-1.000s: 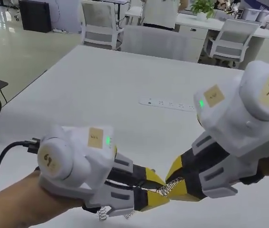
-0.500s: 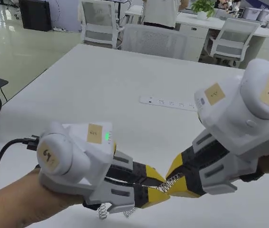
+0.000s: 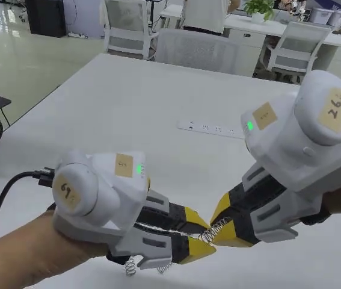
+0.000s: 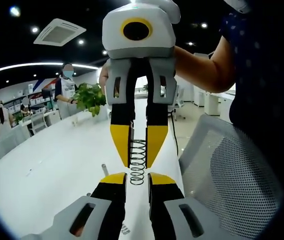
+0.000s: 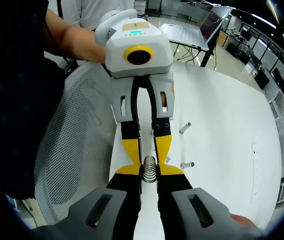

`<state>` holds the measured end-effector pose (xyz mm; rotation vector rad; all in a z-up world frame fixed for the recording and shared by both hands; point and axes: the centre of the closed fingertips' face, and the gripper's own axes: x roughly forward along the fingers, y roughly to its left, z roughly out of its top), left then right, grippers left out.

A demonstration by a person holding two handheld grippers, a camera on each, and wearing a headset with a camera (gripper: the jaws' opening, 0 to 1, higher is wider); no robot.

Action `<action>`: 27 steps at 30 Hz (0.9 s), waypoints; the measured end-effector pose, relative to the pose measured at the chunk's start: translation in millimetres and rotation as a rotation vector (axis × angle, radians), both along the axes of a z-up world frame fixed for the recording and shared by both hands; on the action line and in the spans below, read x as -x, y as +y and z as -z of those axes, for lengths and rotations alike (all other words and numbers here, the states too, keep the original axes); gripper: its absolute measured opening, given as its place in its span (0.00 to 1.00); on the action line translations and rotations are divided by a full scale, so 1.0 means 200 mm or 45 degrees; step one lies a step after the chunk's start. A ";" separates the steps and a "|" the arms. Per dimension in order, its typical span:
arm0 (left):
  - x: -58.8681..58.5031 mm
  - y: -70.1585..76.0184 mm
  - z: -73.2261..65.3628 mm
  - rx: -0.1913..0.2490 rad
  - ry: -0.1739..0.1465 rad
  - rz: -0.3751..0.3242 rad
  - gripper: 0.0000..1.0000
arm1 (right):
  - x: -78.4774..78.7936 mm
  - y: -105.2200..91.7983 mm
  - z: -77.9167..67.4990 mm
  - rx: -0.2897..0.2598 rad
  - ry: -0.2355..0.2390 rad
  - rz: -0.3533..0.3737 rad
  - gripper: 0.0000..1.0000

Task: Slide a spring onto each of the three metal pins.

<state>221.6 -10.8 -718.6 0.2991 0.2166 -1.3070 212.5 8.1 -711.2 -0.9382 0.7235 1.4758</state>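
Metal spring [image 3: 215, 232]: lower centre of the head view, lifted off the tabletop [image 3: 128, 108], in the small gap where the yellow tips of the two grippers meet.
Spring axis: runs along the line from one gripper to the other, tip to tip. In the left gripper view it stands straight up the middle of the frame. In the right gripper view it is seen nearly end-on.
Right gripper [image 3: 218, 230]: comes in from the right of the head view, angled down and to the left. Its jaws pinch the spring from both sides, with coils showing between the yellow tips.
Left gripper [image 3: 201, 237]: lower left of the head view, pointing right at the other gripper, nose to nose. The free end of the spring reaches just to its tips.
Left jaws: narrowly apart. A thin bright line lies between them in the head view. It may be a pin but is too small to confirm, and I cannot tell whether they grip anything.
Pins [image 5: 184, 128]: two short metal pins lie on the tabletop right of centre in the right gripper view, well apart from the held spring.
Loose springs [image 3: 130, 265]: two lie under the left gripper at the bottom edge of the head view.
Judgement: the right gripper has the spring, so the next move depends on the spring's bore lining up with whatever the left gripper offers. A slight roll of either hand would likely cock the coil off line.
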 end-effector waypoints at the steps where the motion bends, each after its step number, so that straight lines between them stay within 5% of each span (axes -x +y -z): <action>1: 0.00 0.00 0.00 -0.002 0.001 -0.002 0.10 | 0.00 0.00 0.00 0.001 -0.002 0.000 0.08; 11: 0.00 0.03 0.01 0.015 0.071 -0.032 0.28 | -0.02 -0.02 0.00 0.009 -0.005 0.019 0.08; 27: -0.05 0.16 0.01 0.016 0.080 -0.118 0.46 | -0.05 -0.08 0.00 0.018 -0.001 0.060 0.08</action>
